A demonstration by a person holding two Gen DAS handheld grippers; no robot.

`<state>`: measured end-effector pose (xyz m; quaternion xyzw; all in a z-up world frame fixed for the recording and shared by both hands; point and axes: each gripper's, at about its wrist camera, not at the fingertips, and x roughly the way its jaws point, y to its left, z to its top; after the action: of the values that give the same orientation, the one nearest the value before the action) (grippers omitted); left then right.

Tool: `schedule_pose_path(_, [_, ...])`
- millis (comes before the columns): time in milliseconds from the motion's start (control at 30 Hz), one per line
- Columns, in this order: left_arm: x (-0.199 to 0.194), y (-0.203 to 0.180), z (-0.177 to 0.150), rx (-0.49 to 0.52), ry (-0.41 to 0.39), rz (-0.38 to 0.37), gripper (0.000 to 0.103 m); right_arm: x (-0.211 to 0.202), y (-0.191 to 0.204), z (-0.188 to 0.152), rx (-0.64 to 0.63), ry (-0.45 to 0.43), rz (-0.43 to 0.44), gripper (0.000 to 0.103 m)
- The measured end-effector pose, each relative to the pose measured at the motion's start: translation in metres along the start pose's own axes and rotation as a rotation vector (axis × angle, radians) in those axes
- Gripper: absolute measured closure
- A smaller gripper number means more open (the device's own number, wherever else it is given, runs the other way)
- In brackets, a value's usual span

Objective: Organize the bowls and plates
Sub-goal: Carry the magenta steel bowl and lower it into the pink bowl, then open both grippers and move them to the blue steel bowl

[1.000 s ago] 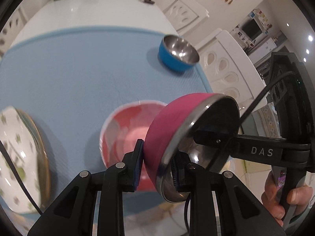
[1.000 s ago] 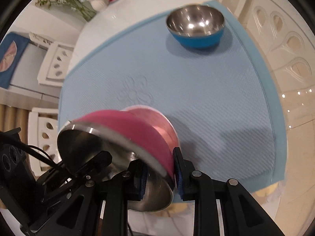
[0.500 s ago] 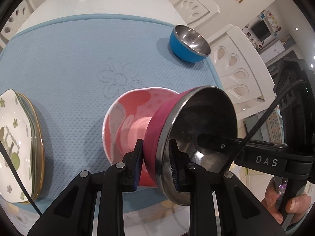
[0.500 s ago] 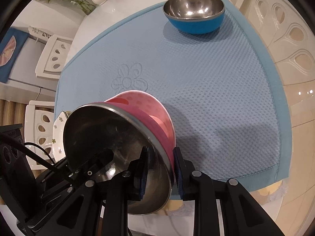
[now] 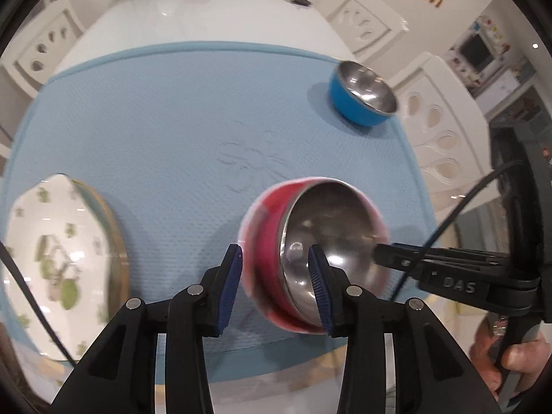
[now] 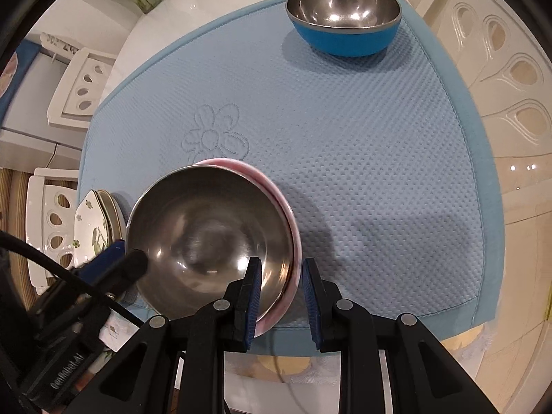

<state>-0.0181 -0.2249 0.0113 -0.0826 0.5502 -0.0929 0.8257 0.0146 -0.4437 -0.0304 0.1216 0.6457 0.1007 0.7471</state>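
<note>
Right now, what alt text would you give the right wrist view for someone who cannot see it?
The right gripper pinches the near rim of a steel-lined pink bowl at the near end of a blue mat. A blue bowl stands at the mat's far edge, and flowered plates lie at left.

Left gripper [image 5: 274, 283]: jaws have just been opening; the rim of the pink steel-lined bowl [image 5: 312, 258] sits between them, left pad clear of it.
Pink bowl: nested in a pink patterned plate [image 5: 249, 238], near the blue mat's [image 5: 165, 120] near edge.
Blue steel-lined bowl [image 5: 362, 93]: far right corner.
Stacked floral plates [image 5: 58, 265]: left edge.
Right gripper [image 5: 377, 258]: on the bowl's right rim.
</note>
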Motion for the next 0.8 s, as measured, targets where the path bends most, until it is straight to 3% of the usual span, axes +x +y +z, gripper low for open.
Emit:
schedule_pose_path(167, [0.011,0.011,0.002,-0.006,0.02,0.048,0.066,0.001,-0.003,0.003,0.01,0.013,0.012,0.08])
schedule_pose_path(300, [0.024,0.016,0.002,-0.039,0.05,0.011,0.067,-0.002,-0.006,0.004,0.014,0.013,0.028,0.08])
schedule_pose_path(667, [0.009,-0.001,0.025,0.011,-0.024,-0.007,0.067,-0.019,-0.006,0.013,-0.048,-0.022,0.045,0.08])
schedule_pose_path(800, [0.013,-0.01,0.033,0.033,-0.016,-0.025,0.067,-0.021,-0.008,0.014,-0.043,-0.019,0.073,0.08])
